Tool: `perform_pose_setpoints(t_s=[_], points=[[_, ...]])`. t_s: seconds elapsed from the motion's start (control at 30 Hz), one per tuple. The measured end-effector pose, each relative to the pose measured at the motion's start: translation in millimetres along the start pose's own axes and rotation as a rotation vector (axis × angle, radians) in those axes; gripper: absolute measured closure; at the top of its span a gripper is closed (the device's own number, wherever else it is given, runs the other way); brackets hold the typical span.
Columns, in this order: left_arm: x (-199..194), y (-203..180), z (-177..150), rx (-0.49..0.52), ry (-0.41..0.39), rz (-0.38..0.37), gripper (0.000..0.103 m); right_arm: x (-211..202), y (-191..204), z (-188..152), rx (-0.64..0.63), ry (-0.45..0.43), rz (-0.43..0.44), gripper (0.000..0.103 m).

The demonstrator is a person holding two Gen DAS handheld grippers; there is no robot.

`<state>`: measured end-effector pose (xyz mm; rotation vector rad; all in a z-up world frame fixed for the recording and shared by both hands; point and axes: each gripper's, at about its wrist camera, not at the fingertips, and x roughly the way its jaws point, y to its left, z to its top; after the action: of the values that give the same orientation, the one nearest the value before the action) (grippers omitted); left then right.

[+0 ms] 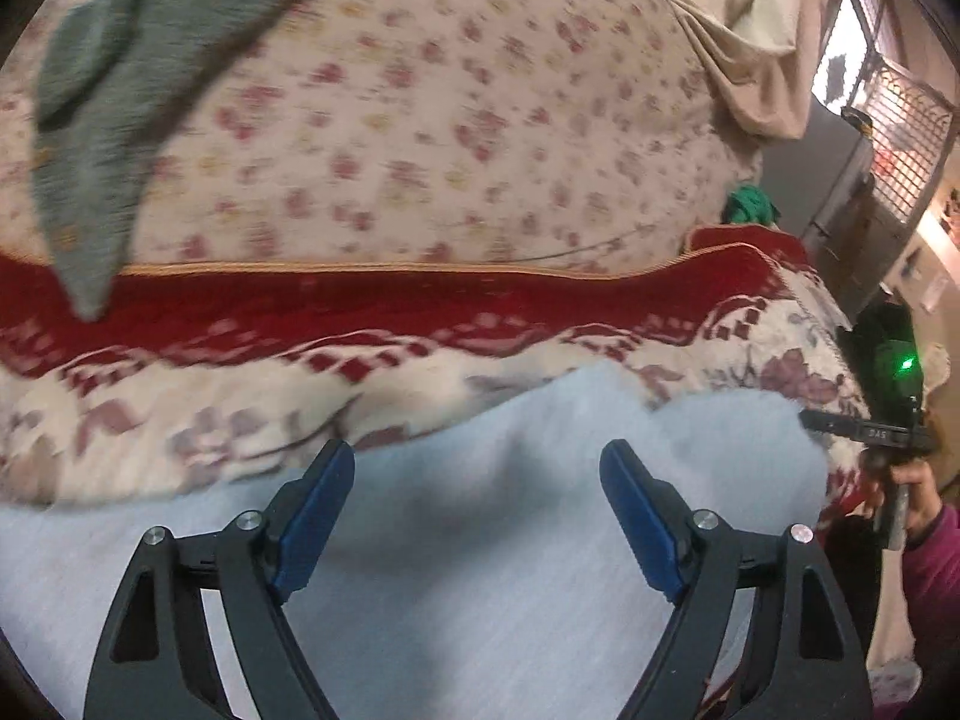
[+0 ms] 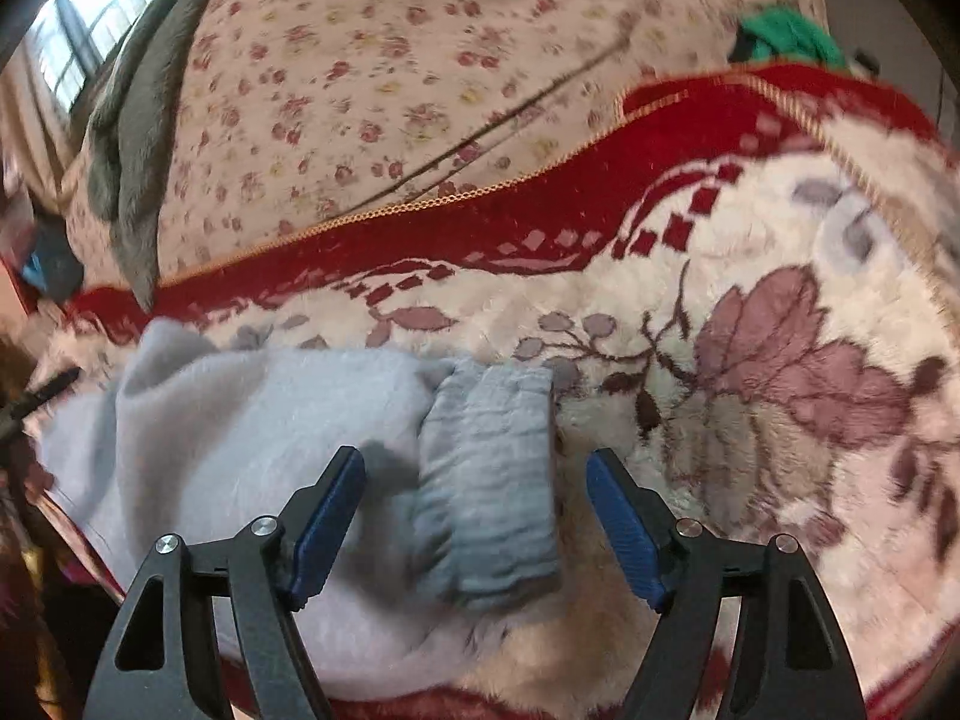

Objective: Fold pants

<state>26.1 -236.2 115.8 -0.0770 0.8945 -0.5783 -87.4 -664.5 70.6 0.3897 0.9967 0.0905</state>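
- The pants (image 2: 252, 438) are pale blue-grey and fleecy, lying spread on a cream blanket (image 2: 750, 312) with a red border and mauve leaf print.
- Their ribbed cuff (image 2: 489, 480), a darker grey-blue, lies at the right end of the fabric, on the blanket.
- The right gripper (image 2: 474, 516) is released, jaws wide, hovering over the cuff with nothing pinched.
- The left gripper (image 1: 477, 510) is likewise released, jaws wide above the pale cloth (image 1: 480, 570), grasping nothing.
- Beyond the blanket lies a floral sheet (image 1: 450, 120); a grey-green garment (image 1: 108, 120) drapes across it and over the red border.
- A green cloth (image 2: 792, 39) sits by the blanket's far corner.
- A window (image 2: 90, 18) shows at upper left of the right view.
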Motion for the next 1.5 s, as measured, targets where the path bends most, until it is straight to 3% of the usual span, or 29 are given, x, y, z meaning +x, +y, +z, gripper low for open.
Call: perform_pose_setpoints(t_s=[0.1,0.2,0.3,0.33,0.37,0.53,0.63,0.67,0.83,1.0,1.13,1.2,1.23,1.27,1.33,1.4,1.5], points=[[24.3,-11.9,16.8,0.0,0.024,-0.048,0.019,13.3,-8.8,5.7,0.065,0.04,0.133,0.022],[49.0,-19.6,28.9,-0.019,0.061,-0.069,0.019,26.4,-7.2,8.9,0.07,0.062,0.204,0.022],[67.9,-24.3,34.1,-0.028,0.101,-0.076,0.019,34.5,-2.5,11.2,0.029,0.052,0.164,0.044],[72.2,-25.8,35.0,-0.026,0.108,-0.075,0.019,34.6,-2.4,11.9,0.014,0.042,0.165,0.061],[76.9,-28.0,34.9,-0.02,0.118,-0.074,0.019,32.9,-2.8,11.3,0.007,0.037,0.181,0.066],[103.0,-43.4,30.5,0.037,0.179,-0.044,0.021,5.5,13.0,0.1,-0.081,-0.043,0.139,0.078],[113.6,-57.0,28.1,0.086,0.209,-0.016,0.068,-28.4,21.0,-3.9,-0.09,-0.131,0.152,0.08],[114.5,-60.1,28.1,0.094,0.207,-0.014,0.071,-40.1,22.9,-5.3,-0.095,-0.157,0.145,0.081],[107.0,-69.2,28.9,0.104,0.135,0.01,0.075,-69.8,24.6,-18.5,-0.12,-0.209,0.046,0.081],[125.8,-68.3,14.4,0.107,0.123,0.061,0.074,-35.6,4.4,-33.1,-0.073,-0.114,-0.058,0.081],[137.4,-62.5,7.4,0.057,0.118,0.069,0.059,-8.7,0.1,-38.9,-0.087,-0.055,-0.139,0.077],[135.1,-54.6,7.8,0.017,0.106,0.063,0.041,-7.9,-5.7,-38.6,-0.061,-0.057,-0.15,0.062],[133.5,-52.0,8.0,0.003,0.102,0.061,0.028,-10.5,-8.5,-38.4,-0.039,-0.063,-0.151,0.057],[127.0,-46.6,9.0,-0.019,0.084,0.051,0.026,-15.5,-12.3,-37.7,-0.016,-0.068,-0.162,0.045],[114.4,-41.0,9.9,-0.033,0.055,0.067,0.025,-28.2,-14.4,-39.0,0.005,-0.087,-0.19,0.034],[102.3,-35.7,9.2,-0.043,0.037,0.091,0.023,-46.2,-10.9,-37.8,0.009,-0.132,-0.201,0.034],[79.9,-29.1,3.2,-0.044,0.018,0.122,0.023,-64.7,15.0,-31.9,-0.04,-0.181,-0.152,0.033]])
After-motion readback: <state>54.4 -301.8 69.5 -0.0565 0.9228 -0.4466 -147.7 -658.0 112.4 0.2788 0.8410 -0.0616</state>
